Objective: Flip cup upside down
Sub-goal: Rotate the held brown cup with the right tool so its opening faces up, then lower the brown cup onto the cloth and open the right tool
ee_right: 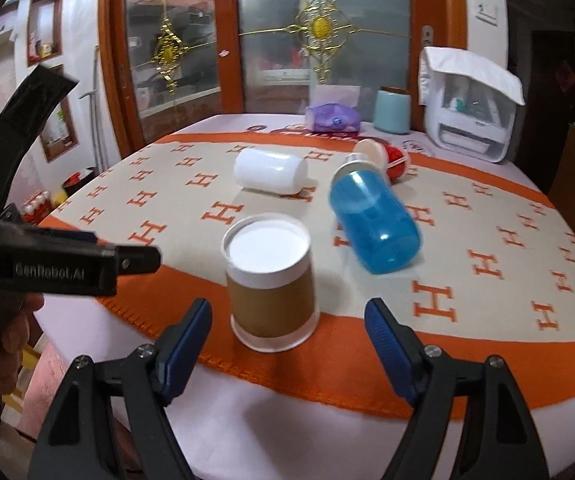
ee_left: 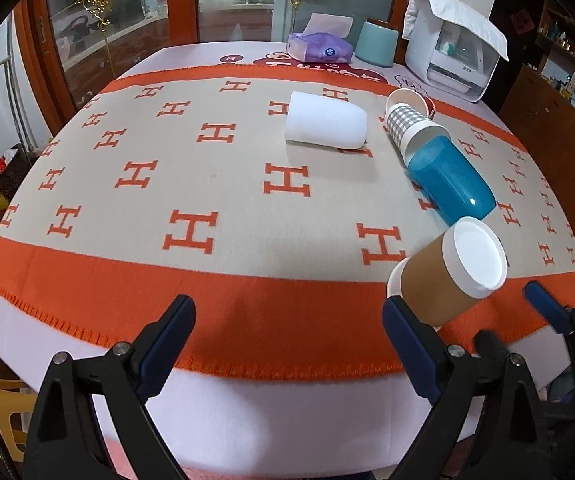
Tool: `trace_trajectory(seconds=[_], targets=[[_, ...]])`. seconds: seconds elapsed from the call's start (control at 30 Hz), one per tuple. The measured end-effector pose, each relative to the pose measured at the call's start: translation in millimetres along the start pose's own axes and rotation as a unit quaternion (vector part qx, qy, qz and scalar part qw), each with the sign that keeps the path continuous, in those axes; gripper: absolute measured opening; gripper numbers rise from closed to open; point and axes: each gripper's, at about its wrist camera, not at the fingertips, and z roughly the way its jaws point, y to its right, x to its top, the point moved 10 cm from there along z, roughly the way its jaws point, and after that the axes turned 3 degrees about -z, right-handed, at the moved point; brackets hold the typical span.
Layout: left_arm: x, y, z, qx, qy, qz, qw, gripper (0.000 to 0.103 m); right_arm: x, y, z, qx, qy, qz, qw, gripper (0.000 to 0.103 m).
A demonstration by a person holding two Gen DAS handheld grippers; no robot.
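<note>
A brown paper cup (ee_right: 271,284) with white ends stands upside down on the orange border of the blanket, its white base facing up. It also shows in the left wrist view (ee_left: 443,276), at the right. My right gripper (ee_right: 287,320) is open, its blue-padded fingers on either side of the cup and a little nearer than it, not touching. My right gripper also shows in the left wrist view (ee_left: 463,308). My left gripper (ee_left: 287,316) is open and empty over the front orange border, left of the cup. Its body shows at the left of the right wrist view.
A white cup (ee_left: 325,126), a blue plastic cup (ee_left: 447,178), a checked paper cup (ee_left: 409,126) and a red cup (ee_left: 429,105) lie on their sides farther back. A tissue pack (ee_left: 319,50), teal container (ee_left: 375,42) and white appliance (ee_left: 455,52) stand at the table's far edge.
</note>
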Motion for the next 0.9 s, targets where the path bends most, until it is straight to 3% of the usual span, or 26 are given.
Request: trace_trajectory(seconds=[0.27,0.4,0.6,0.9], targets=[[7.0,6.4,-28.0,0.021,0.015,0.016,0.9995,0.094,28.4,17.6,-37.9,-0.005,0.017,0.044,0.999,0.079],[19.4,20.0,-50.5,0.027,0.044,0.037,0.9980,0.102,44.0,25.5,-54.6,-0.015,0.023,0.059,0.998,0.079],[37.5,40.3,-82.6,0.013,0.087,0.051,0.9948,0.102,64.0,37.9,-73.4,-0.012,0.027,0.098,0.995,0.079],[55.0,64.2,-107.7,-0.008,0.094,0.048,0.9944,0.102,81.2,51.0,-88.1,-0.014,0.034,0.132,0.991,0.079]])
